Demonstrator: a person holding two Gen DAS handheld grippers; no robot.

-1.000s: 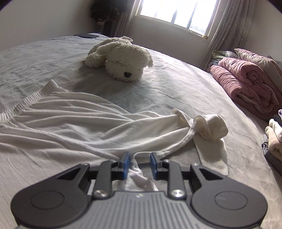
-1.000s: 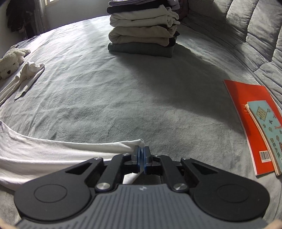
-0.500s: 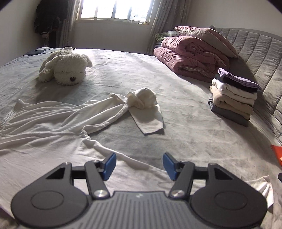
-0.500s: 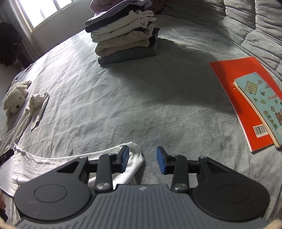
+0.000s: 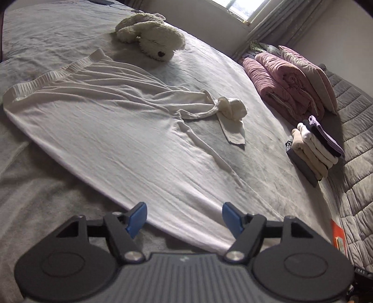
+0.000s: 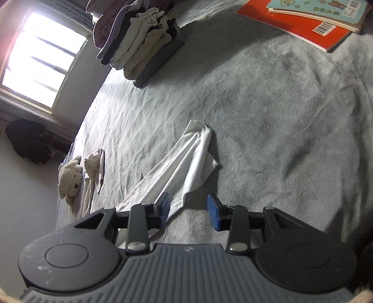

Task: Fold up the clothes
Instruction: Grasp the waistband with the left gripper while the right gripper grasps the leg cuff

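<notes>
White garment (image 5: 130, 144) under wide-open, empty claws

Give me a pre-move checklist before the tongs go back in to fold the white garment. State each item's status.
1. Left tongs open and empty: ok.
2. Right tongs open and empty: ok.
3. White garment spread flat on the bed: not ok, one sleeve is twisted and bunched.
4. Near sleeve laid out straight: not ok, it is creased and folded at its end.
5. Plush dog off the garment: cannot tell, it lies right by the ribbed hem.
6. Folded stack and books apart from the garment: ok.
</notes>
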